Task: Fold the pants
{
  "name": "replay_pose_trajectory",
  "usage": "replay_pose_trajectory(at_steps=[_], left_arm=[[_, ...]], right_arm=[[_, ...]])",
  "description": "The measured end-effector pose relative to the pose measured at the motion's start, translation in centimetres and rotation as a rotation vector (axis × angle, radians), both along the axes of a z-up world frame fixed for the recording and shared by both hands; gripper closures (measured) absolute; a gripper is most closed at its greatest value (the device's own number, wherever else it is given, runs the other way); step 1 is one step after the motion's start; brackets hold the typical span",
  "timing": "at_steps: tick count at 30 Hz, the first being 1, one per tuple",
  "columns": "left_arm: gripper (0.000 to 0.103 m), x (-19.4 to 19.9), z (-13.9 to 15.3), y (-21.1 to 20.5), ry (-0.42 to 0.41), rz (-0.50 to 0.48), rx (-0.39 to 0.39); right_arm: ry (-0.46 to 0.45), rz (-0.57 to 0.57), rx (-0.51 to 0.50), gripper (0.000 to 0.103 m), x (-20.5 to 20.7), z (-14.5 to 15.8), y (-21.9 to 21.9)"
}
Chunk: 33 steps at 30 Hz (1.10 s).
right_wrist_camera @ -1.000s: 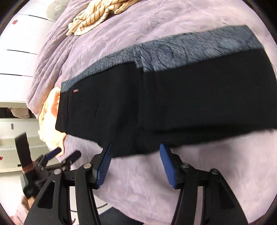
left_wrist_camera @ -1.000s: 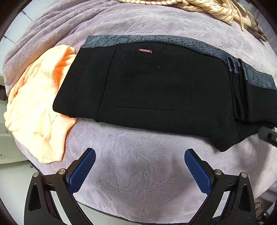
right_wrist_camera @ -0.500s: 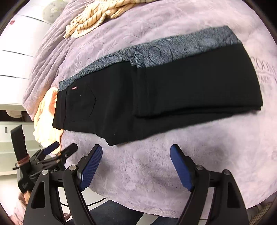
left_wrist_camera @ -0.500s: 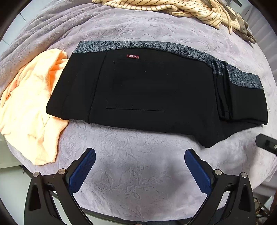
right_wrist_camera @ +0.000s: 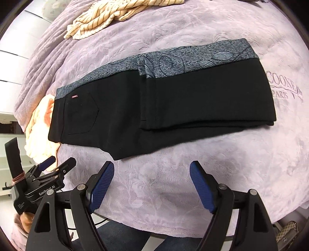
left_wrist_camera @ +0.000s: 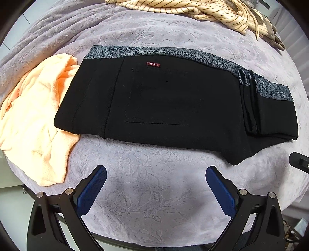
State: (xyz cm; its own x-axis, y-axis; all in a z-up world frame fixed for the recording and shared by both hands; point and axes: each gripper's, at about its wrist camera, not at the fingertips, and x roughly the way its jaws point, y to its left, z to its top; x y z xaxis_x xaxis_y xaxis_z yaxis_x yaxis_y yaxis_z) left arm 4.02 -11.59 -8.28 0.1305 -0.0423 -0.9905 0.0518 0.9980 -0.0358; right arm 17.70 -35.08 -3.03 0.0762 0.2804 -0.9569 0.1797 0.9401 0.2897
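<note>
Black pants [left_wrist_camera: 173, 104] with a grey patterned side stripe and a red label lie folded flat on the lilac blanket [left_wrist_camera: 150, 173]. They also show in the right wrist view [right_wrist_camera: 173, 108], legs folded over the seat part. My left gripper [left_wrist_camera: 155, 185] is open and empty, held near the blanket's front edge, apart from the pants. My right gripper [right_wrist_camera: 151, 185] is open and empty, in front of the pants' crotch corner. The left gripper also shows in the right wrist view [right_wrist_camera: 56, 164] at the lower left.
An orange towel [left_wrist_camera: 36, 119] lies at the left, partly under the pants' waist end. A cream striped garment [left_wrist_camera: 193, 9] lies at the far edge. The blanket's front edge drops off just behind both grippers. White drawers [right_wrist_camera: 9, 63] stand at the left.
Both grippers have pulled back from the pants toward the front edge. The right gripper's jaws have spread wider. The pants lie still.
</note>
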Motion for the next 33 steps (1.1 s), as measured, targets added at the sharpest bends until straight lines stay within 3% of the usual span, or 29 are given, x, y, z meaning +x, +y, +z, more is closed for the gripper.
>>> replay_pose_trajectory(at_steps=[33], left_arm=[[0.000, 0.8, -0.2, 0.7, 0.003, -0.008, 0.002]], right_arm=[[0.003, 0.035, -0.033, 0.020, 1.0, 0.1, 1.1]])
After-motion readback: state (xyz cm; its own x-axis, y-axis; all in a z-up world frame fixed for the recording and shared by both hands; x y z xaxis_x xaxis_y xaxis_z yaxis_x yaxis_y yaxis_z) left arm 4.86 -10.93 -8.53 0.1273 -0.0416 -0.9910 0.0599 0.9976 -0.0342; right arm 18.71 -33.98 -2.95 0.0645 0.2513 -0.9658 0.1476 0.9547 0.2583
